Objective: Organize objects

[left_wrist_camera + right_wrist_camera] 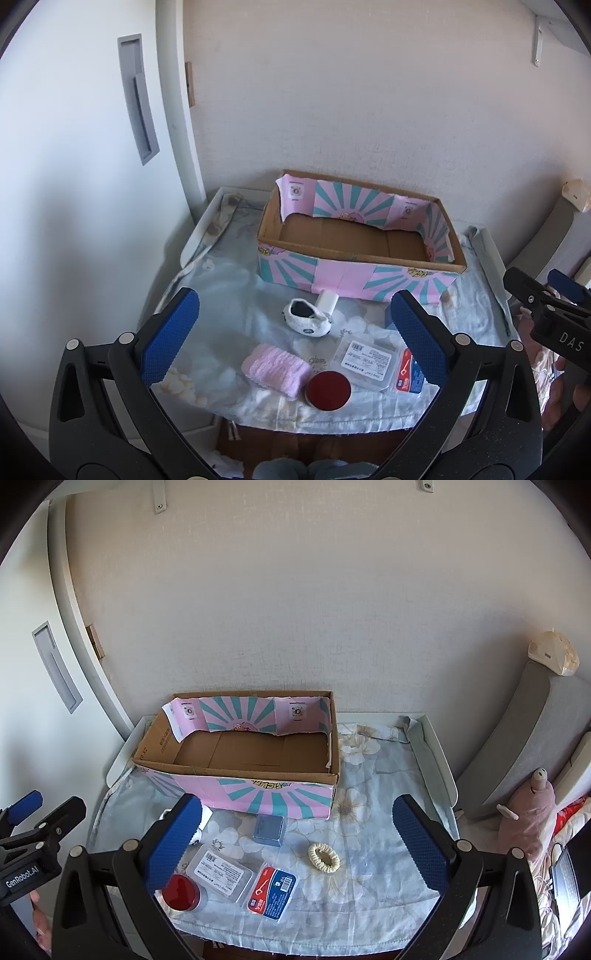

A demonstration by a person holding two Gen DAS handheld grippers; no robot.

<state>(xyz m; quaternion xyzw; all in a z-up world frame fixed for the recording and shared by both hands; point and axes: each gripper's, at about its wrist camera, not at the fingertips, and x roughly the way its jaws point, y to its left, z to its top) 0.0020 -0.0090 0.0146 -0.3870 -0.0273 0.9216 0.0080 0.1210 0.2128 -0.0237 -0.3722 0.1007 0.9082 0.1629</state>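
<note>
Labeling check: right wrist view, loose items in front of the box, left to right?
Red-lidded jar → clear plastic case → floss pick box → cream scrunchie. Grey box overlaps, left out.

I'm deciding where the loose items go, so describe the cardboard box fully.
The cardboard box is an open-topped, shallow rectangular carton. Its outer walls are covered in pink paper with teal sunburst stripes. The same paper lines its inner back wall, torn along the lower edge. The floor is bare brown cardboard and holds nothing. It sits upright at the back of the floral cloth, close to the wall. A small white object lies against its front wall; whether they touch is unclear.
</note>
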